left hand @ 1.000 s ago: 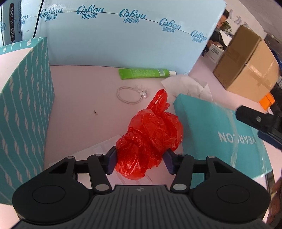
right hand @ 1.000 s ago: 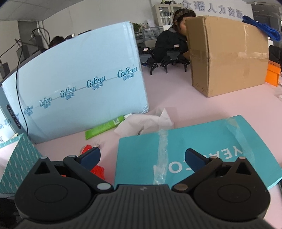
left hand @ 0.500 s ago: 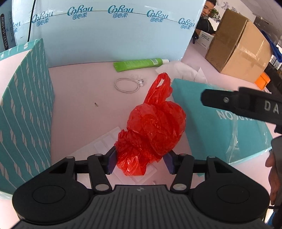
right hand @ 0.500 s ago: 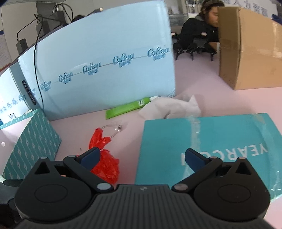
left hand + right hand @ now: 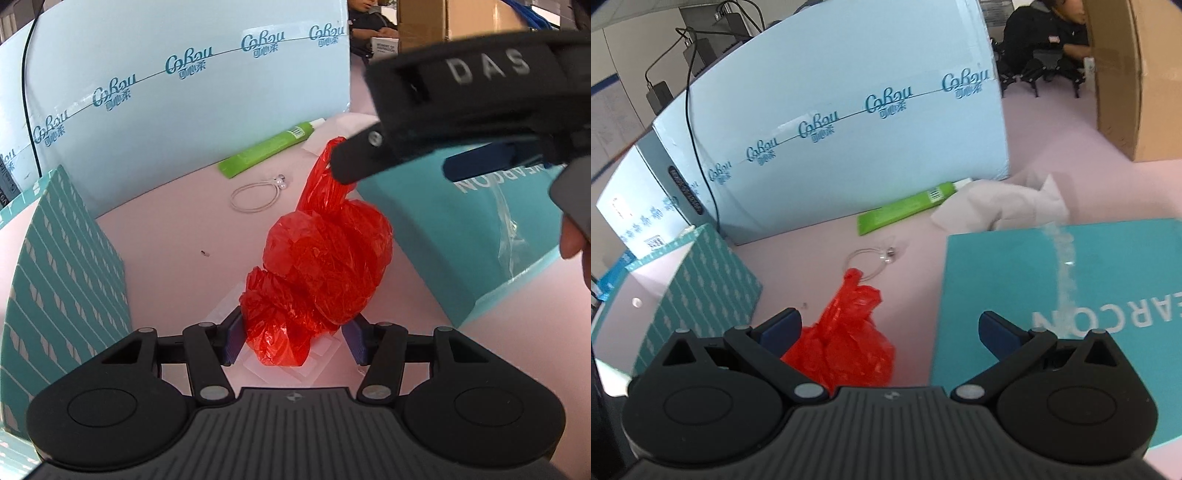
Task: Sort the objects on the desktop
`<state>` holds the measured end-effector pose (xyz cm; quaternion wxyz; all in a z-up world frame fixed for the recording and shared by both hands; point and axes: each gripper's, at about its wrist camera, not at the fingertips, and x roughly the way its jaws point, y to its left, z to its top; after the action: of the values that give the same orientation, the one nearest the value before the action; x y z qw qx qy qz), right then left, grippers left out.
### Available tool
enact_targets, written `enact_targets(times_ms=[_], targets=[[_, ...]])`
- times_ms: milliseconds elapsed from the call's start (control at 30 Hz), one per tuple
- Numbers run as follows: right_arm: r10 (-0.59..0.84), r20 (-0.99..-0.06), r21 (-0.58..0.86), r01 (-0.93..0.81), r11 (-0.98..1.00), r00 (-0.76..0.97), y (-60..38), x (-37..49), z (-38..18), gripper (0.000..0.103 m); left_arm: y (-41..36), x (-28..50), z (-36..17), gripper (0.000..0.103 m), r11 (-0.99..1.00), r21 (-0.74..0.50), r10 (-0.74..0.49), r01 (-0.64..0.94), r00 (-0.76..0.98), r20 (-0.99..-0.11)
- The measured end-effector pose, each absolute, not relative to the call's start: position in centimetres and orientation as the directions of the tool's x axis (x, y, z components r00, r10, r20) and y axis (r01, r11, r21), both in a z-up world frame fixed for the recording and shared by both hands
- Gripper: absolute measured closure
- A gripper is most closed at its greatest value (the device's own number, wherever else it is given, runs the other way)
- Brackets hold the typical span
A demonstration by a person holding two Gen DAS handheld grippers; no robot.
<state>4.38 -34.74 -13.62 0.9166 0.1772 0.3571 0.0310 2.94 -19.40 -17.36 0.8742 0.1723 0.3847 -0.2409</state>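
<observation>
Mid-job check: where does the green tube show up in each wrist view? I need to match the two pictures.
Left wrist: green tube lies upper centre, at the foot of the pale blue carton, beyond the red bag.
Right wrist: green tube sits mid-frame, right of centre, below the same carton.
Shared landmark: the white cord loop just in front of the tube.

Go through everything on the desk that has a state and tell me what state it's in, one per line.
Left gripper: shut on the red plastic bag.
Right gripper: open, fingers empty.
Red plastic bag: crumpled, pinched at its lower end.
Green tube: lying flat, cap on.
White cable loop: coiled, lying loose.
White tissue: crumpled.
Teal flat box: closed, taped.
</observation>
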Motion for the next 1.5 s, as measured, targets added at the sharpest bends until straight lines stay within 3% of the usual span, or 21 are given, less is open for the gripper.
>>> enact_targets(times_ms=[333, 600, 633, 733, 800, 900, 967, 1100, 1400, 1500], targets=[[0.237, -0.635, 0.407, 0.057, 0.912, 0.735, -34.6, 5.2, -14.2, 0.0, -19.0, 1.9, -17.4, 0.052, 0.757, 0.2, -0.315, 0.623, 0.615, -0.722], [0.32, -0.629, 0.501, 0.056, 0.863, 0.708, -35.1, 6.1, -15.6, 0.003, -18.6, 2.2, -16.6, 0.052, 0.77, 0.176, -0.322, 0.613, 0.612, -0.722], [0.315, -0.631, 0.494, 0.054, 0.868, 0.709, -35.0, 6.1, -15.6, 0.009, -18.5, 2.3, -16.5, 0.052, 0.772, 0.171, -0.324, 0.612, 0.611, -0.723], [0.321, -0.655, 0.487, 0.057, 0.872, 0.684, -34.8, 6.4, -16.1, 0.042, -19.0, 2.4, -16.6, 0.051, 0.773, 0.164, -0.327, 0.613, 0.607, -0.724], [0.339, -0.663, 0.502, 0.06, 0.863, 0.668, -34.9, 6.5, -16.6, 0.047, -19.2, 2.3, -16.4, 0.05, 0.771, 0.17, -0.325, 0.614, 0.608, -0.724], [0.364, -0.654, 0.532, 0.061, 0.845, 0.663, -35.1, 6.4, -16.7, 0.051, -18.9, 2.7, -16.5, 0.039, 0.79, 0.162, -0.306, 0.592, 0.609, -0.732], [0.374, -0.65, 0.538, 0.053, 0.841, 0.662, -35.1, 6.3, -16.6, 0.056, -18.2, 3.4, -16.5, 0.039, 0.818, 0.098, -0.314, 0.566, 0.584, -0.748], [0.396, -0.646, 0.553, 0.044, 0.832, 0.653, -34.9, 6.0, -16.5, 0.057, -17.0, 4.6, -16.6, 0.039, 0.86, -0.006, -0.33, 0.51, 0.547, -0.769], [0.448, -0.642, 0.61, 0.06, 0.79, 0.623, -34.5, 5.4, -17.1, 0.057, -16.9, 3.8, -17.0, 0.04, 0.855, 0.001, -0.328, 0.518, 0.543, -0.773], [0.437, -0.645, 0.609, 0.076, 0.79, 0.626, -34.8, 5.6, -17.2, 0.051, -16.9, 4.2, -17.1, 0.041, 0.854, -0.005, -0.337, 0.52, 0.545, -0.768]])
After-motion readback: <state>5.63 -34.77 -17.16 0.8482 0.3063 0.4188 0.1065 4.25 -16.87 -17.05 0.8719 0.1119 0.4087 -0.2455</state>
